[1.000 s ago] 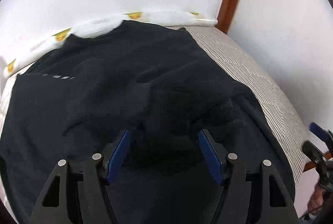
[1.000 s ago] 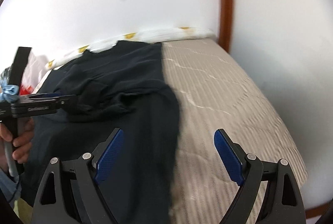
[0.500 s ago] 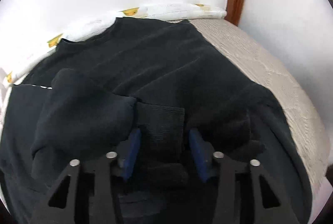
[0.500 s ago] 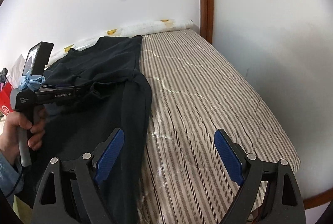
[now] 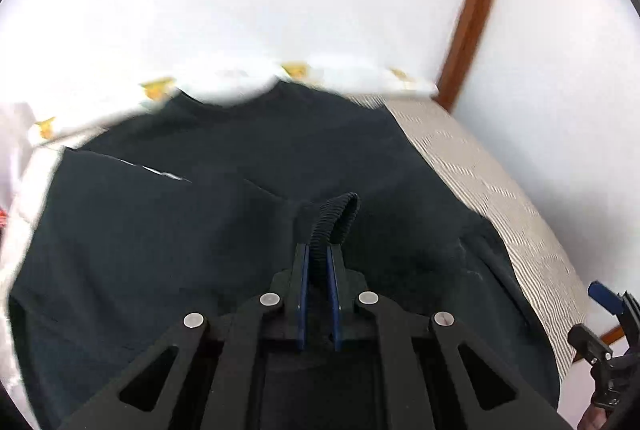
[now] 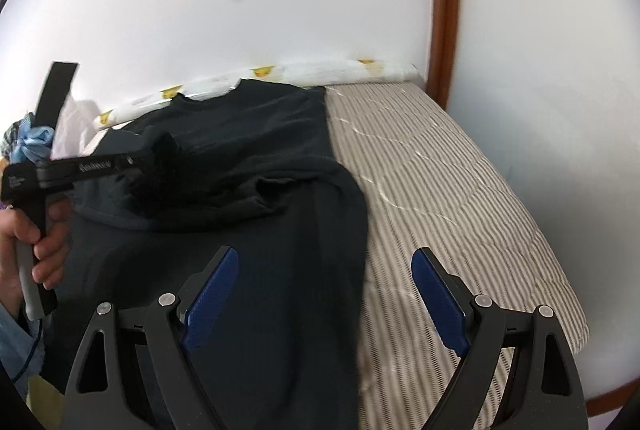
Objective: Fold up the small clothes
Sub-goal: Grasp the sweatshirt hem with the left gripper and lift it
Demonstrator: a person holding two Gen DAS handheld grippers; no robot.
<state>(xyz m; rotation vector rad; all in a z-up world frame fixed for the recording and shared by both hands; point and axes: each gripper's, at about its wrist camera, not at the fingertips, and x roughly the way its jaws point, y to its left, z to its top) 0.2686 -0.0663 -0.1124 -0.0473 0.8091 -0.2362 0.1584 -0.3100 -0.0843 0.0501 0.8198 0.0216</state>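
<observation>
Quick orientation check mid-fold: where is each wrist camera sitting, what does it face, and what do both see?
Left wrist: on the left gripper, looking down its shut fingers pinching the ribbed cuff of the black sweatshirt.
Right wrist: on the open right gripper, facing the striped mattress; the left hand shows.
Shared: sweatshirt, mattress, wall, wooden trim.

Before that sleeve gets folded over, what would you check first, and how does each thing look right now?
1. Left tool clamped on the ribbed cuff: ok, jaws just closed on it.
2. Cuff lifted off the black sweatshirt: ok.
3. Right tool open and empty: ok.
4. Sweatshirt body lying flat: not ok, bunched around the sleeve.
5. Free room on the striped mattress: ok.
6. Other sleeve already folded: cannot tell.
</observation>
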